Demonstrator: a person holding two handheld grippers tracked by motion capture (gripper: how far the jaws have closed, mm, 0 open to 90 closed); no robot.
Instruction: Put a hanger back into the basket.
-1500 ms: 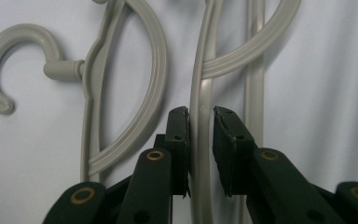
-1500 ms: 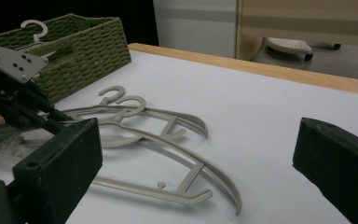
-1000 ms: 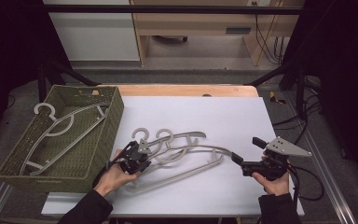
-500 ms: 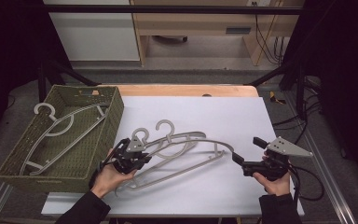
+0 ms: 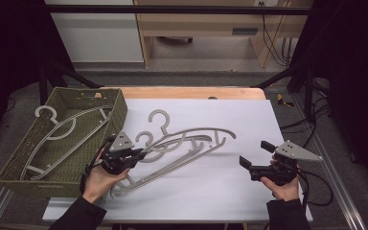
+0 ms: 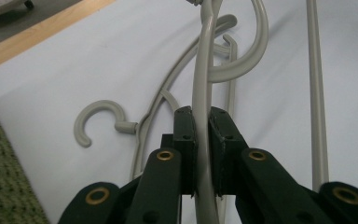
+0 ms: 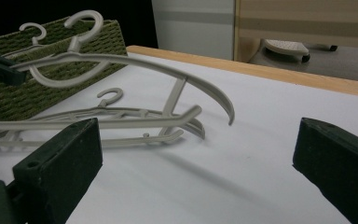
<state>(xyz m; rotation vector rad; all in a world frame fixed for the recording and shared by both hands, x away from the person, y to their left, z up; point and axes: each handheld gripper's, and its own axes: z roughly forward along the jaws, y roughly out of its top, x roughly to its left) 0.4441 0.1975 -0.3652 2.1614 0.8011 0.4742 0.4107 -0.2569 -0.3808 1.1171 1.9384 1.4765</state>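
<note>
My left gripper (image 5: 136,155) is shut on the arm of a grey plastic hanger (image 5: 191,132), near its hook, and holds it tilted above the white table top. In the left gripper view the pads (image 6: 186,135) press on the hanger's arm (image 6: 204,70) from both sides. Other grey hangers (image 5: 172,152) lie tangled on the table under it, one hook (image 6: 98,116) lying free beside them. My right gripper (image 5: 257,154) rests at the table's right, open, with nothing between its jaws. From there the lifted hanger (image 7: 135,60) arches over the lying hangers (image 7: 121,114).
A green woven basket (image 5: 117,103) stands at the table's left edge with one grey hanger (image 5: 67,127) lying inside. The white sheet (image 5: 230,191) covers a wooden table (image 5: 191,92). Dark frame rails run along both sides.
My left gripper has risen and drifted left with the hanger, whose hook and far arm have come up off the pile. The right gripper has stayed in place.
</note>
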